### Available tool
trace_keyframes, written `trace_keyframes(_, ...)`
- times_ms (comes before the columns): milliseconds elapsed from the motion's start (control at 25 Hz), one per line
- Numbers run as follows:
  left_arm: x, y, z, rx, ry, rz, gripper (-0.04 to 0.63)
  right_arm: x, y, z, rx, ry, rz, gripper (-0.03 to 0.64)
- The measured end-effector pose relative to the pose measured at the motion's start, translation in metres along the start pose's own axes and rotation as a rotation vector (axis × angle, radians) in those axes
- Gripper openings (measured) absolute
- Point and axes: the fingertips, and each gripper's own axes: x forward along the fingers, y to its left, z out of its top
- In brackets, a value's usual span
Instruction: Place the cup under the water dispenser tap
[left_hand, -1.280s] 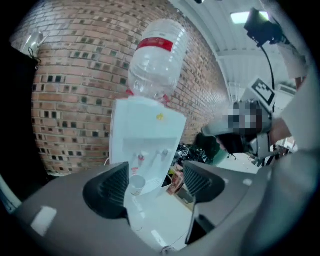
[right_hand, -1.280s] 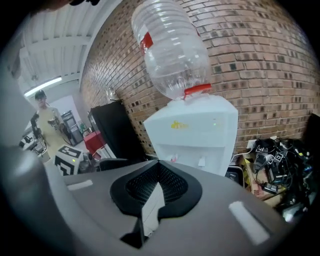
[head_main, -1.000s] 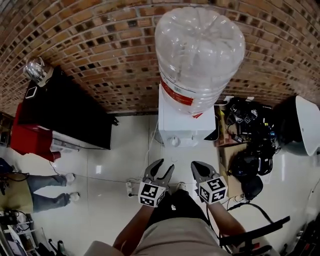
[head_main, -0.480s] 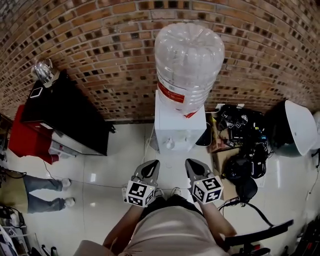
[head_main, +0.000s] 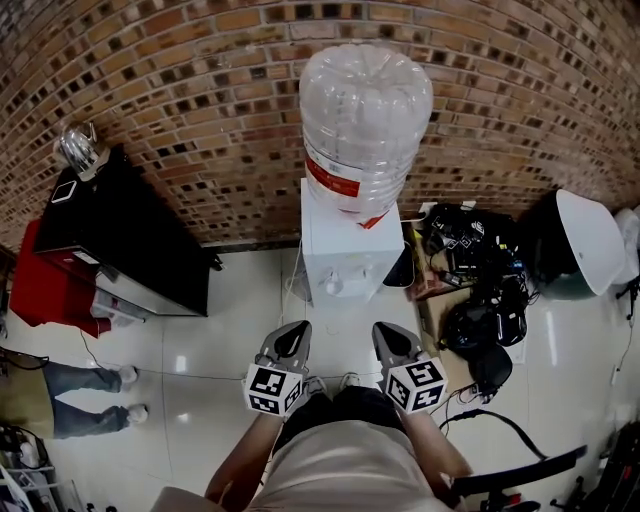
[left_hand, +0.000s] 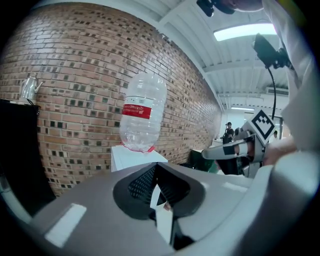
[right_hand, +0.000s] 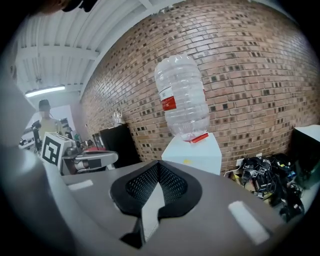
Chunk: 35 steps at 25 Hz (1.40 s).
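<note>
The white water dispenser (head_main: 340, 250) stands against the brick wall with a big clear bottle (head_main: 365, 110) upside down on top. Its taps (head_main: 335, 285) face me. No cup shows in any view. My left gripper (head_main: 291, 338) and right gripper (head_main: 387, 337) are held side by side over the floor, short of the dispenser. Both are shut with nothing between the jaws. The left gripper view looks past its shut gripper (left_hand: 156, 169) at the bottle (left_hand: 142, 112). The right gripper view looks past its shut gripper (right_hand: 159, 167) at the dispenser (right_hand: 197, 152).
A black cabinet (head_main: 130, 240) with a metal kettle (head_main: 80, 148) stands left of the dispenser, a red box (head_main: 50, 285) beside it. Tangled cables and dark bags (head_main: 480, 290) and a white-topped round object (head_main: 585, 245) lie to the right. A person's legs (head_main: 80, 390) show at far left.
The left gripper's jaws have closed from open. Both grippers have risen and drawn back a little, and the dispenser looks smaller and farther away in the head view.
</note>
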Motion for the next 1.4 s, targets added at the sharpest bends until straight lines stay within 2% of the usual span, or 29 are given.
trace_keyframes(240,-0.009,-0.011,-0.014,0.002,0.034,-0.007,0.012,-0.015,0.001,-0.018,0.006,0.009,-0.015,0.0)
trace_keyframes(600,-0.031,-0.058,-0.017,-0.031,0.018,0.106,0.012,-0.06,-0.005,-0.03,-0.009,-0.005,0.073,0.0)
trace_keyframes(1040,-0.069,-0.135,-0.029,-0.018,0.031,0.225,0.012,-0.132,-0.047,-0.068,0.07,-0.018,0.107,0.0)
trace_keyframes(1240,-0.075,-0.149,-0.031,-0.034,0.024,0.237,0.012,-0.144,-0.04,-0.071,0.051,-0.013,0.118,0.0)
trace_keyframes(1400,-0.075,-0.153,-0.031,-0.065,0.013,0.215,0.012,-0.144,-0.031,-0.064,0.032,-0.022,0.108,0.0)
